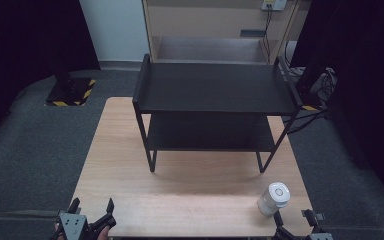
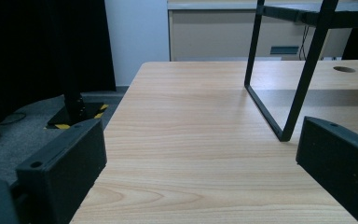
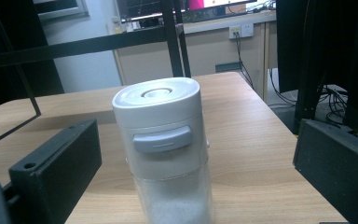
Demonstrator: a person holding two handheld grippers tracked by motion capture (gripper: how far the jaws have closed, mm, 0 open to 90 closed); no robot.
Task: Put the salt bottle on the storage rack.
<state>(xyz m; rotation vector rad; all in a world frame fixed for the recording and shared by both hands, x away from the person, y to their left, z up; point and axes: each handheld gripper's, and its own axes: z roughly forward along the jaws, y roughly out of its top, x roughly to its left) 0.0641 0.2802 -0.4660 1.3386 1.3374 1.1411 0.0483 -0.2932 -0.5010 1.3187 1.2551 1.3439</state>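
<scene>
Figure: two hand-held grippers at the near edge of a wooden surface (image 1: 130, 170), a canister ahead of the right one, a rack beyond.

Your right hand-held gripper (image 3: 196, 186) has its jaws spread wide, and the canister (image 3: 168, 149) stands upright directly between them, just ahead of the tips, touching neither. In the high view the same right hand-held gripper (image 1: 296, 222) sits at the near right corner of the surface with the canister (image 1: 274, 199) immediately in front of it.

The canister has a white lid section with a grey tab on its side, facing your gripper, and a clear lower body holding a white powder or grain near the bottom. It looks rigid and probably light, since little of it seems filled. The smooth round wall is likely slippery, and being tall it could tip if pushed from one side. The best hold appears to be across the white upper section, jaws on either side of the tab, closed squarely.

Your left hand-held gripper (image 2: 200, 182) is likewise spread and holds nothing; only bare wood lies between its jaws. In the high view the left hand-held gripper (image 1: 91, 219) rests at the near left corner, well apart from the canister.

Farther out, beyond both grippers, a black two-tier rack (image 1: 215, 90) stands on the surface, its shelves bare. Its front right leg (image 1: 275, 147) is the part nearest the canister.
</scene>
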